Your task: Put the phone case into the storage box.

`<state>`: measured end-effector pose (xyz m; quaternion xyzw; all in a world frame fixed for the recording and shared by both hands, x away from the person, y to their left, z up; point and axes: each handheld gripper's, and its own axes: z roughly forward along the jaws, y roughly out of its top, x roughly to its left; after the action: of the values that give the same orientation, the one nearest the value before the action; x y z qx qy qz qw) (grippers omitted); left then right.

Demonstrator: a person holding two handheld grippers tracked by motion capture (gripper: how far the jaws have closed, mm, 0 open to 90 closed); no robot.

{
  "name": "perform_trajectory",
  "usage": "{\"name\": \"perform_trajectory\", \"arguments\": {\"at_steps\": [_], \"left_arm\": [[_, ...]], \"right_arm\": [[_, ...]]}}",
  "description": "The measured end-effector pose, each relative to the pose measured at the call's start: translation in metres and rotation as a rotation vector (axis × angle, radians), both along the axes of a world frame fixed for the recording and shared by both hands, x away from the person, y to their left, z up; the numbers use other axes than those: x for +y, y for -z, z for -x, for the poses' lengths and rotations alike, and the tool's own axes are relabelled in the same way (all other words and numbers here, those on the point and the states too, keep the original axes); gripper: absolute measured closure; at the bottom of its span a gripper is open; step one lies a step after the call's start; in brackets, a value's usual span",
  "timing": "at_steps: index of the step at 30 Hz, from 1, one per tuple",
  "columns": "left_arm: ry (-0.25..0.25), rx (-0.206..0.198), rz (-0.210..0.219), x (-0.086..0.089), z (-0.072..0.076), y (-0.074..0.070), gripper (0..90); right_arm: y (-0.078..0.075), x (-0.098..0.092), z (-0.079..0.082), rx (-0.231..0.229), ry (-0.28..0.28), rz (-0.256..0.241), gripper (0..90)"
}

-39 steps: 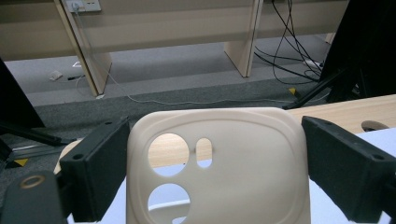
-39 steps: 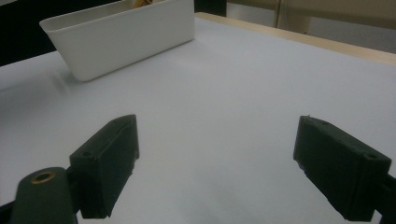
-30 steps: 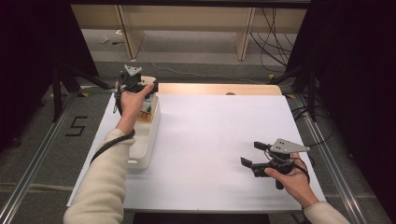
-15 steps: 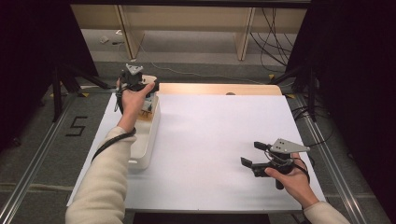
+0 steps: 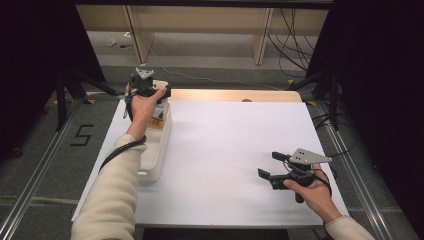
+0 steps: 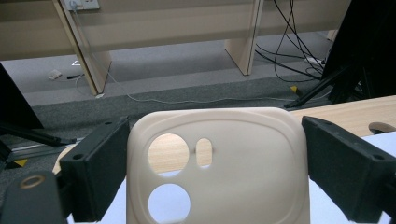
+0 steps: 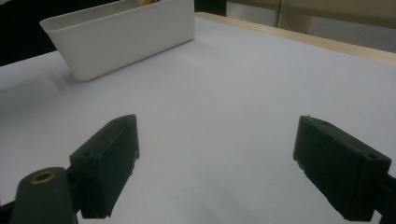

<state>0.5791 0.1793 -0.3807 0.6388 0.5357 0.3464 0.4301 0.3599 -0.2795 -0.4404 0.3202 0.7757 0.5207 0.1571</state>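
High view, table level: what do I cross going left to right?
White bin → left gripper holding the cream phone case, above the bin's far end → bare white table → right gripper, jaws open.

A cream phone case (image 6: pixel 217 168) with camera cut-outs is held upright between the two black jaws of the left tool (image 6: pixel 217 172). Behind it, cables (image 6: pixel 289 42) are seen on the floor (image 6: pixel 163 70).

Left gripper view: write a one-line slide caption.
Left gripper clamps a cream phone case between its fingers, camera cut-outs showing.
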Motion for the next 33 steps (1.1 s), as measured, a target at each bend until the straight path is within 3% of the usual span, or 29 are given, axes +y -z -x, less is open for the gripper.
{"name": "perform_trajectory", "arguments": {"at_steps": [33], "left_arm": [[-0.011,0.027,-0.003,0.0006,-0.0090,0.0062,10.9]], "right_arm": [[0.0003,-0.0001,-0.0003,0.001,-0.001,-0.001,15.3]]}}
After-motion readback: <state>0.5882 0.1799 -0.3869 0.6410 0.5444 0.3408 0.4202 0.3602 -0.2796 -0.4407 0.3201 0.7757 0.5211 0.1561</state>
